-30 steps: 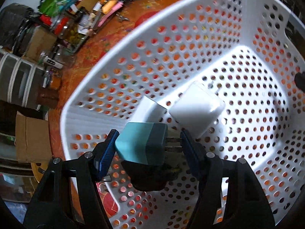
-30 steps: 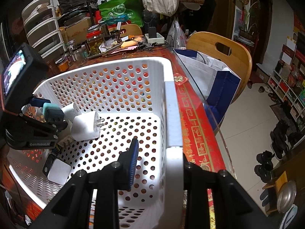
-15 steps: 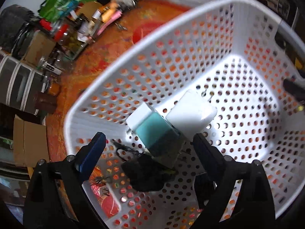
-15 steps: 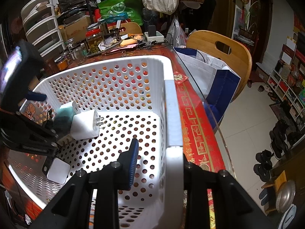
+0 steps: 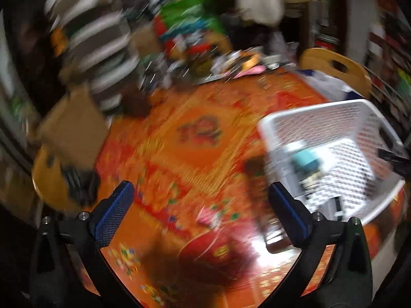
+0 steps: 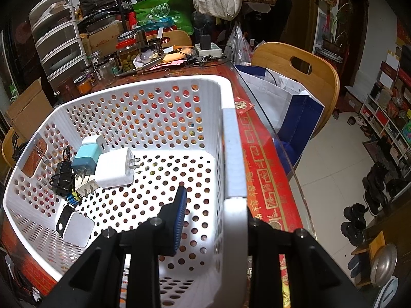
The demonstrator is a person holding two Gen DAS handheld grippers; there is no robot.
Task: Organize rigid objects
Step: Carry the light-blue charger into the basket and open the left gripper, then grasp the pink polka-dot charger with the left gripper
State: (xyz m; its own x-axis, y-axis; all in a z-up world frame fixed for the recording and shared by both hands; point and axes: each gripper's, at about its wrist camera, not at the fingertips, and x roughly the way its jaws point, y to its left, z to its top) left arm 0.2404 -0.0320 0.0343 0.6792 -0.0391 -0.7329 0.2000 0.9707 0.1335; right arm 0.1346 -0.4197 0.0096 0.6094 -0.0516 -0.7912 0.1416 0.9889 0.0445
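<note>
- Basket (image 6: 232, 138) stands on the desk (image 6: 259, 154); right hand-held gripper (image 6: 213, 218) is clenched on its near right rim, one finger inside the wall and one outside.
- Left hand-held gripper (image 5: 200, 205) is released, jaws wide apart with nothing between them. It hangs above the bare orange desk surface, left of the basket. This view is motion-blurred.
- Governing relation: the basket and its contents lie to the right of the left hand-held gripper and a little farther off. No loose item can be identified on the blurred desk below it.
- The right hand-held gripper is nearer the contents, but it is occupied with the rim.
- Contents, counted in the right wrist view, all in the basket's left part:
  - white charger (image 6: 115, 170): one, prongs pointing right.
  - teal charger (image 6: 86, 157): one, touching the white charger on its left, prongs toward the near side.
  - small white plug (image 6: 96, 142): one, just behind the teal charger.
  - black adapter (image 6: 61, 179): one, with cord, left of the teal charger.
  - flat white block (image 6: 78, 228): one, apart, at the near left.
- A further pale item under the teal charger cannot be identified.
</note>
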